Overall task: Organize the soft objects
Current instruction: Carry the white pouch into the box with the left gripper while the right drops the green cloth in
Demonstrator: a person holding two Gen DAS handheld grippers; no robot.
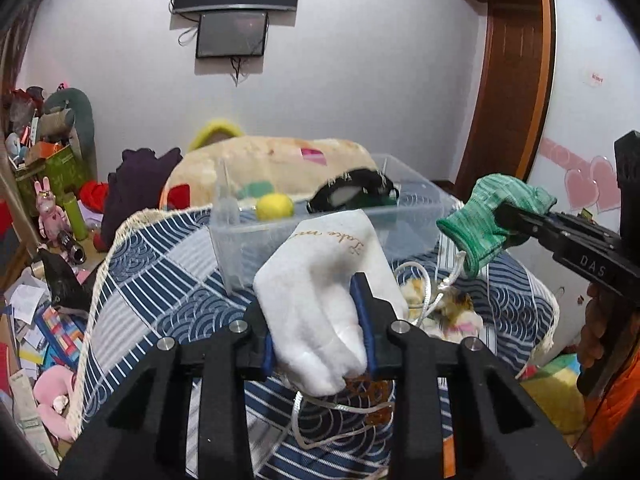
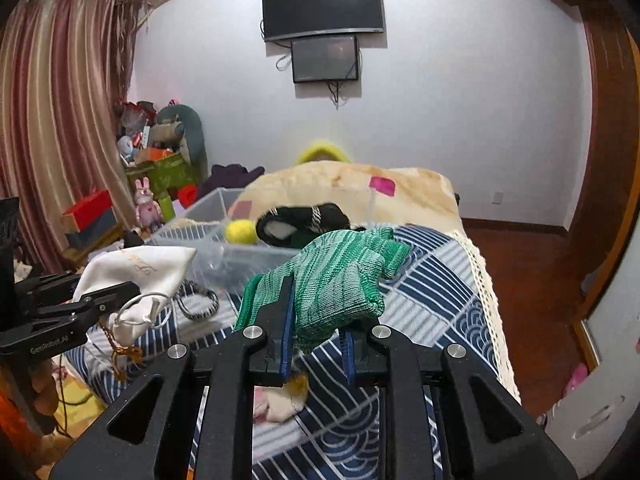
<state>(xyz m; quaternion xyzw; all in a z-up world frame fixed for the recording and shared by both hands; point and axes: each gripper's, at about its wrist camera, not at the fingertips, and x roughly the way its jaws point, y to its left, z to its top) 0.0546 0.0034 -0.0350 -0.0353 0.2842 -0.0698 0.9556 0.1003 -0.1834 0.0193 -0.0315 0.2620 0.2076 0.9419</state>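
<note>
My left gripper (image 1: 320,320) is shut on a white drawstring pouch (image 1: 320,280) and holds it above the bed, just before a clear plastic bin (image 1: 416,224). The pouch also shows in the right wrist view (image 2: 136,272). My right gripper (image 2: 316,320) is shut on a green knitted sock (image 2: 340,276) and holds it in the air to the right of the bin (image 2: 208,204); the sock shows in the left wrist view (image 1: 484,220). Inside the bin lie a yellow ball (image 1: 274,206) and a black slipper (image 1: 352,192).
The bin stands on a blue and white patterned bedspread (image 1: 160,264). A small plush toy (image 1: 456,312) and a striped hair band (image 2: 198,300) lie on it. A beige blanket (image 1: 272,164) lies behind the bin. Clutter covers the floor at left (image 1: 36,320).
</note>
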